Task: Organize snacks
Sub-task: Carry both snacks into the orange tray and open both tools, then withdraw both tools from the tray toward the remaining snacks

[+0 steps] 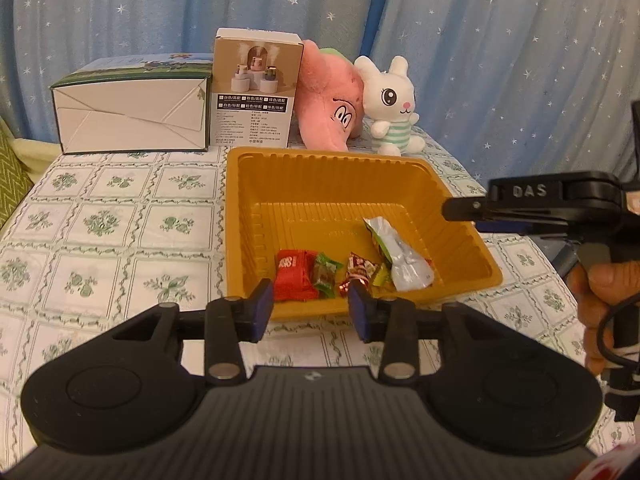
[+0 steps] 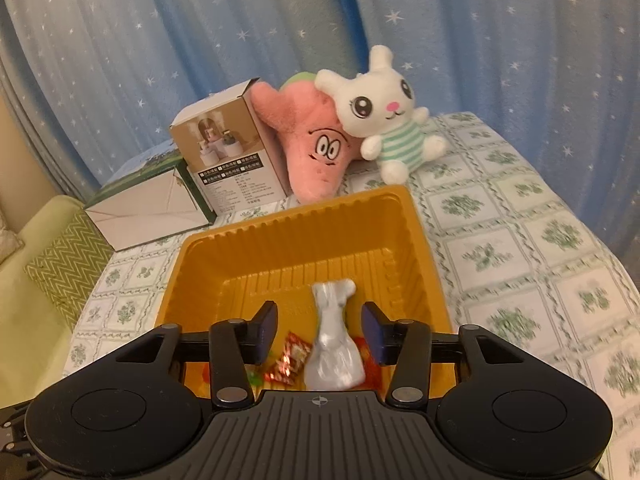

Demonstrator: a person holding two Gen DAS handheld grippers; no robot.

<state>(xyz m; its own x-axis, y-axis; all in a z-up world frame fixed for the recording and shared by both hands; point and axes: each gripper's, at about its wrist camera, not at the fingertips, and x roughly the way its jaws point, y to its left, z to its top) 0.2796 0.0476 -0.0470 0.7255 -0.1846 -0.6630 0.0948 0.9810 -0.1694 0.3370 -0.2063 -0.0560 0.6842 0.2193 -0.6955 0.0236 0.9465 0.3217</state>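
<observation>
Blue star-speckled curtain [image 1: 500, 60] behind a table [image 1: 100, 240] in green-flowered cloth. Near the table's front edge, orange tray [image 1: 320, 184] holding snacks: red packet [image 1: 291, 276], green candy [image 1: 325, 274], foil sweet [image 1: 360, 274], silver pouch [image 1: 404, 264]. Pouch blurred in the right wrist view; labels unreadable. Left hand-held gripper [image 1: 311, 310] spread, pinching nothing. Right hand-held gripper [image 2: 320, 330] spread over the pouch, untouched.

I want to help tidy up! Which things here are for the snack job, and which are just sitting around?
For the job: orange tray, red snack packet, green candy, silver packet.

Just sitting around: white bunny, pink plush, two boxes.
</observation>
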